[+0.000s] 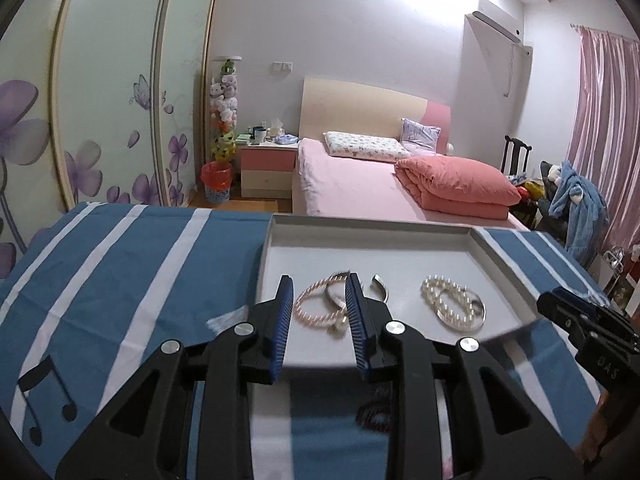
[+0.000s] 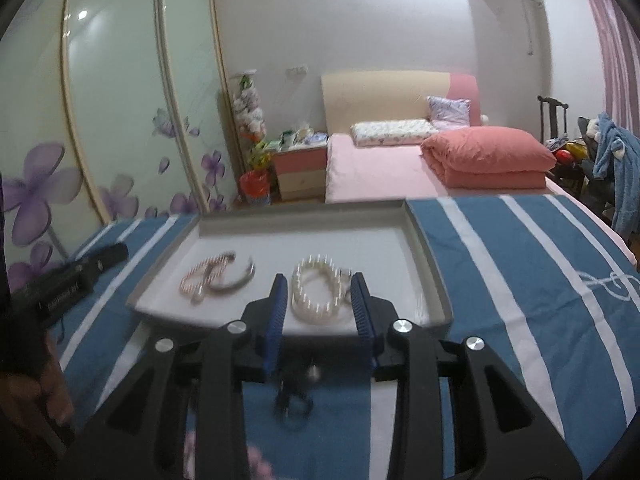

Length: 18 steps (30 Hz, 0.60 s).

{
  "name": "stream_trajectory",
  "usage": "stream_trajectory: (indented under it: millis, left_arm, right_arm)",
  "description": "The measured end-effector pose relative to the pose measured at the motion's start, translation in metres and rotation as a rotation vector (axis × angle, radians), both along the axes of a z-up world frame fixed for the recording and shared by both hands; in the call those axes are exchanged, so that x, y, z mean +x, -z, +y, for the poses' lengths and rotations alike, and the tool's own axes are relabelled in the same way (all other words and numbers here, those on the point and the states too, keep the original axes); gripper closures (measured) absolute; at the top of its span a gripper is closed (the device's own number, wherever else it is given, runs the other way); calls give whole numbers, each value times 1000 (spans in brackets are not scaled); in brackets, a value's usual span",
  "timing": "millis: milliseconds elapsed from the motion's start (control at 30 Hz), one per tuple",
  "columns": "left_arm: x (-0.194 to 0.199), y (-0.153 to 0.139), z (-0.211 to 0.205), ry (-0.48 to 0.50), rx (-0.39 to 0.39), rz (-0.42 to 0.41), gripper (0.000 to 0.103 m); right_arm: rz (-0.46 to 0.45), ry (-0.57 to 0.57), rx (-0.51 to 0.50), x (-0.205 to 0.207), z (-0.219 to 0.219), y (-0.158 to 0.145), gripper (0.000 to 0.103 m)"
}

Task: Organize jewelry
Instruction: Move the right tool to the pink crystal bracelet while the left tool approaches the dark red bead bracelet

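"UAS" in raised letters on the right gripper (image 1: pixel 576 320) body.

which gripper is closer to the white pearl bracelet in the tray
Right. The right gripper sits just in front of the white pearl bracelet, framing it between open fingers. The left gripper lines up with the pink bracelet beside it.

Glossy pearl bracelet (image 2: pixel 316 294); matt tray (image 2: pixel 430 264); striped cloth (image 1: pixel 120 264).

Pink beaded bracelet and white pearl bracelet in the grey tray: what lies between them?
An open silver bangle beside the pink beaded bracelet, then bare tray floor up to the white pearl bracelet; the right wrist view shows it best.
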<state>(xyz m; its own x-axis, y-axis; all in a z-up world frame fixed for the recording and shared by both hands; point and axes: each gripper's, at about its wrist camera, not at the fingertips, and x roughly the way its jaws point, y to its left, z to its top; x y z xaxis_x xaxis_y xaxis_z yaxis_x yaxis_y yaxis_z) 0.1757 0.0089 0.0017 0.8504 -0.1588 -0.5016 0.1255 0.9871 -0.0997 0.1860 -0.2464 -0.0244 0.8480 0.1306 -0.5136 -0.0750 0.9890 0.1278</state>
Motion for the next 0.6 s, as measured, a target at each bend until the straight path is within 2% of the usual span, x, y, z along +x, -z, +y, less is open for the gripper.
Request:
stream_trajectory:
  millis: [133, 333, 600]
  left_arm:
    - [-18, 7, 9, -1, 9, 25, 68]
    - [-31, 18, 18, -5, 14, 58, 68]
    - [-43, 24, 14, 4, 19, 80, 64]
  right_arm:
    - [87, -65, -17, -21, 5, 14, 69]
    - [239, -196, -69, -46, 25, 39, 69]
    - [322, -236, -143, -59, 41, 60, 70]
